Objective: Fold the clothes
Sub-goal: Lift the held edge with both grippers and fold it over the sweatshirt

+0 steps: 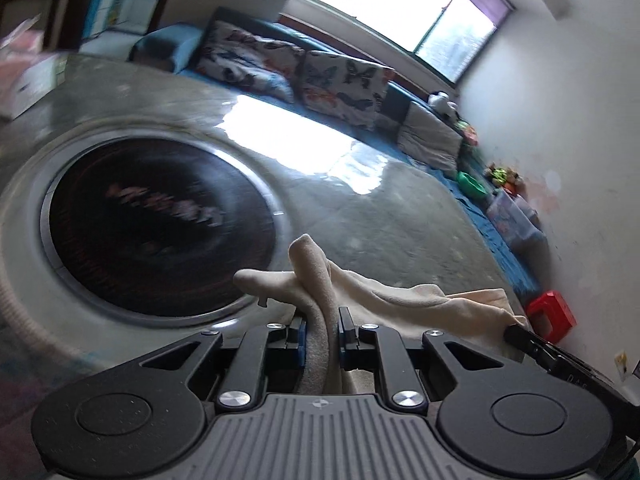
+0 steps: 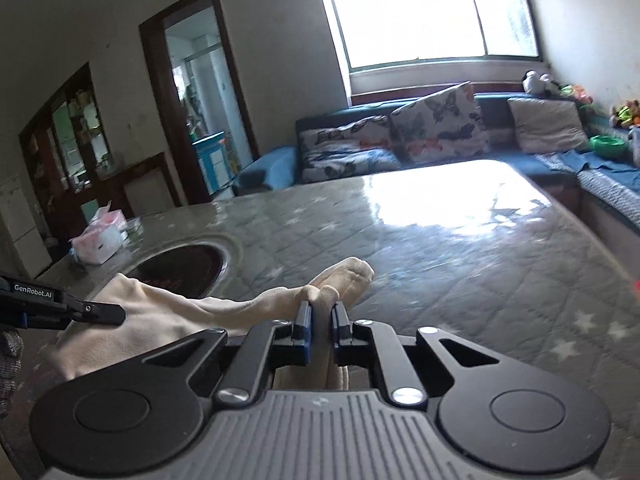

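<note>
I am watching two feeds at once. Containers first: a green bowl is sitting on the blue sofa at the right edge of the right wrist frame, and I cannot tell what is in it. A white and pink tissue box is resting at the table's left edge, mid-left of that frame.

My left gripper is pinching a fold of the cream garment, its jaws nearly closed on the cloth, low in the centre of its frame. My right gripper is doing the same, jaws drawn in tight on another bunch of that garment. The cloth is hanging between the two, spreading toward lower left in the right wrist view.

The table, covered in a grey quilted, star-printed sheet under a glossy layer, is lying open across the middle and right. A dark round inset is filling the left of the left wrist frame. A red stool is standing by the wall at lower right. Butterfly cushions and a bright window are sitting up top.
</note>
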